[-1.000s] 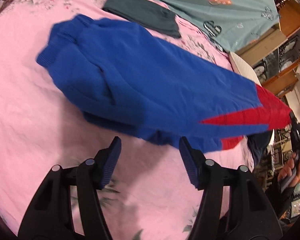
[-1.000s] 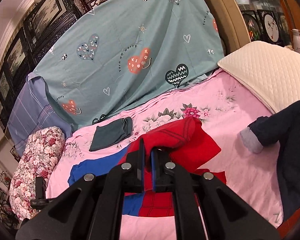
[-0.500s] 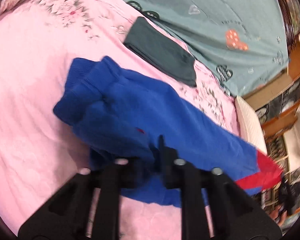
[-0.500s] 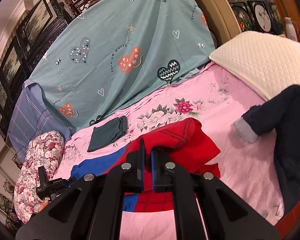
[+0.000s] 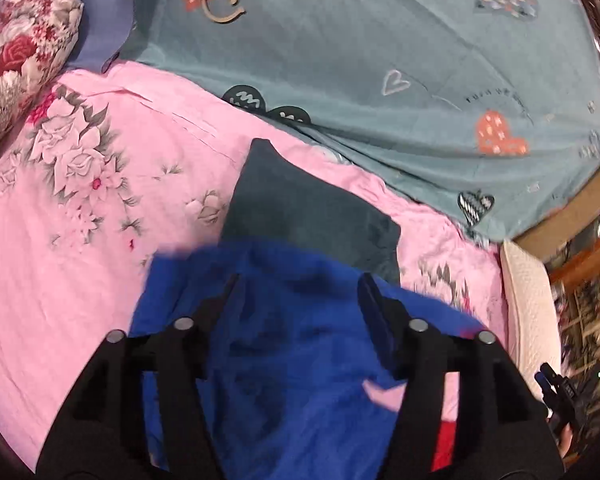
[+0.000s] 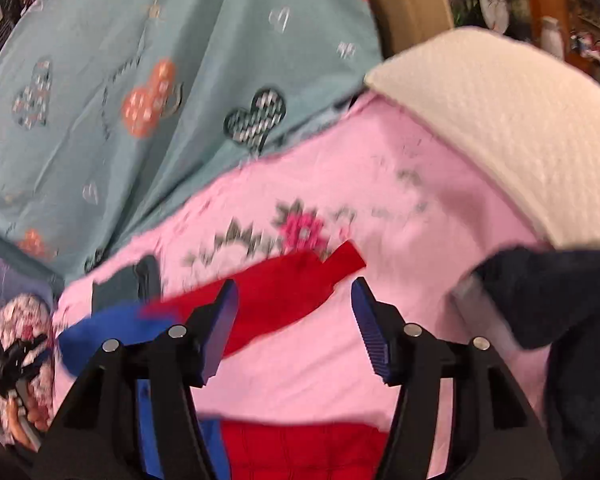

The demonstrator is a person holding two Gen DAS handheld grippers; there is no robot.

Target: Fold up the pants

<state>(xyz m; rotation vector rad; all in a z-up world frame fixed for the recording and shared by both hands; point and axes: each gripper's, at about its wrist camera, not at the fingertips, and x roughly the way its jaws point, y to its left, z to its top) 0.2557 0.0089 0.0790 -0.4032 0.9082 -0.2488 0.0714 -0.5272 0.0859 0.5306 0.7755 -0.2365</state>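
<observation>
The blue and red pants (image 5: 300, 344) lie on the pink floral bedsheet (image 5: 80, 220). In the left wrist view my left gripper (image 5: 298, 300) is open just above their blue part, jaws wide apart and empty. In the right wrist view the red part (image 6: 284, 292) lies folded over, with blue cloth (image 6: 104, 332) to its left. My right gripper (image 6: 294, 308) is open above the sheet beside the red cloth and holds nothing.
A folded dark green garment (image 5: 300, 208) lies beyond the pants near the teal heart-print sheet (image 5: 360, 60). A floral pillow (image 5: 16, 48) is far left, a white quilted pillow (image 6: 500, 120) right. A dark navy garment (image 6: 560, 308) lies at the right.
Both grippers have opened and let go of the pants. The cloth has dropped onto the bed. The left gripper has tilted up toward the headboard side.
</observation>
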